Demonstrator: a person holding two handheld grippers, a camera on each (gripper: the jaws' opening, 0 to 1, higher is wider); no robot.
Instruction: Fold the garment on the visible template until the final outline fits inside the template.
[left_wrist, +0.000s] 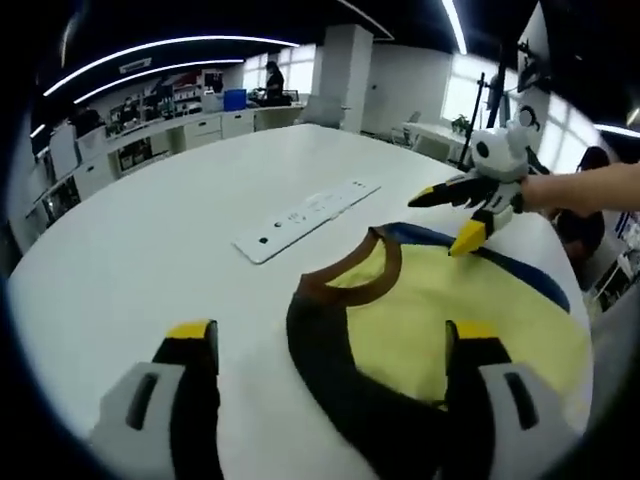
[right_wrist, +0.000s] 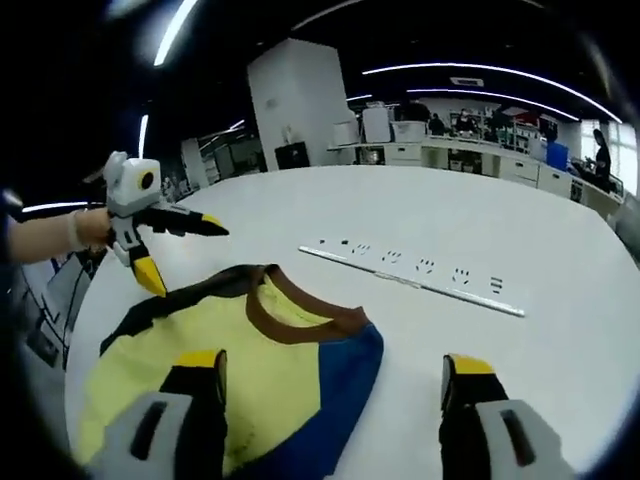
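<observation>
The shirt lies flat on the white counter — yellow, brown collar, blue sleeves. The left claw gapes wide, empty, the collar between its jaws. The right claw — also wide open, holding nothing — hovers over the shirt's shoulder. A power strip lies beyond both.

Garment: yellow T-shirt with brown collar and one blue and one dark brown sleeve. It lies flat and spread on the white table, collar toward the table's middle. No folds are evident.
</observation>
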